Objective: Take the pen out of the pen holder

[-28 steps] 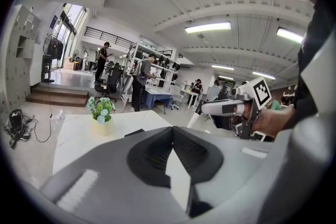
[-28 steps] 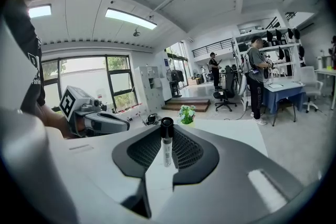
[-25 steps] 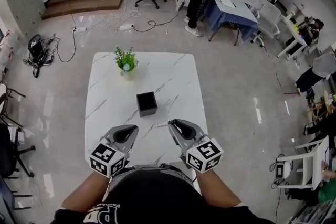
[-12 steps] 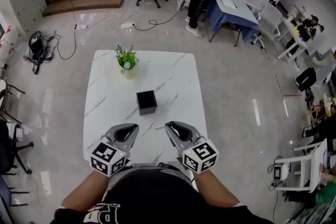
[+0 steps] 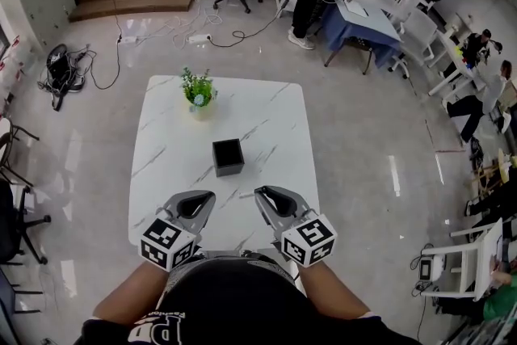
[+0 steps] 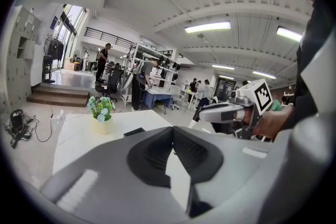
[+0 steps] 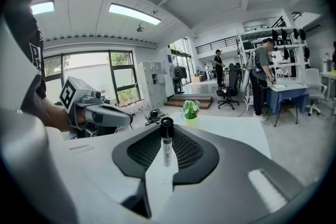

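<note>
- The right gripper (image 7: 167, 132) is clamped on the pen (image 7: 166, 151). Since a second ago it has only been shifted slightly inward.
- The left gripper (image 6: 171, 131) is closed on nothing.
- The pen holder (image 5: 228, 157) is seen apart from the pen, so extraction is judged complete.

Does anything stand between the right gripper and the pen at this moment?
Nothing does. The right gripper has its jaws shut on the white pen with a black cap, held upright. The black square pen holder stands apart, farther up the white marble table.
</note>
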A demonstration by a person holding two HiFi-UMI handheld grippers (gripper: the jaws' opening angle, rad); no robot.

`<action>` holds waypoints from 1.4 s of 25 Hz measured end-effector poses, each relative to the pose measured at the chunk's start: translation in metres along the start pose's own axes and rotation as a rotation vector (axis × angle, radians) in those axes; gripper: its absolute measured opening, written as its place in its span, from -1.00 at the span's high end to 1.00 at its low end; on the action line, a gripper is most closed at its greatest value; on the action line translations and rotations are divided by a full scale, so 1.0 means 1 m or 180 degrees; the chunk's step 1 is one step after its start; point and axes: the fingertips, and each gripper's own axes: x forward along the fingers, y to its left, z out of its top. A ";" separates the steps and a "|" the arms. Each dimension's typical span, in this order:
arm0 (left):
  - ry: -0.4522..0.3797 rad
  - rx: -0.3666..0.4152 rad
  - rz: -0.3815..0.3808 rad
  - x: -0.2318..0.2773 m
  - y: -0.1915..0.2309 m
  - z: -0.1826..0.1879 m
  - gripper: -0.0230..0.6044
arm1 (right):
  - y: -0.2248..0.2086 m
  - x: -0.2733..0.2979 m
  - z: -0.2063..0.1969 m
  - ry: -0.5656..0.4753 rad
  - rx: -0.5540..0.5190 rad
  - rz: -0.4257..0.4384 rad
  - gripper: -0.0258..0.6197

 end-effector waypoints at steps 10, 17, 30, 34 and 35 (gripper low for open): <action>0.0000 0.0006 -0.0007 -0.002 0.000 0.000 0.75 | 0.003 0.000 0.000 -0.0001 -0.0004 0.0004 0.72; 0.0009 0.0008 -0.0003 0.002 0.001 0.000 0.75 | 0.003 0.002 -0.003 0.0017 0.0022 0.0046 0.72; 0.0009 -0.0038 0.0033 0.001 0.005 -0.002 0.75 | -0.002 0.002 -0.002 0.0013 0.0064 0.0019 0.72; 0.0000 -0.0054 0.0061 -0.001 0.010 -0.001 0.75 | -0.002 0.005 -0.003 0.0028 0.0065 0.0019 0.72; -0.0003 -0.0058 0.0065 -0.001 0.010 -0.001 0.75 | -0.003 0.004 -0.004 0.0034 0.0066 0.0016 0.72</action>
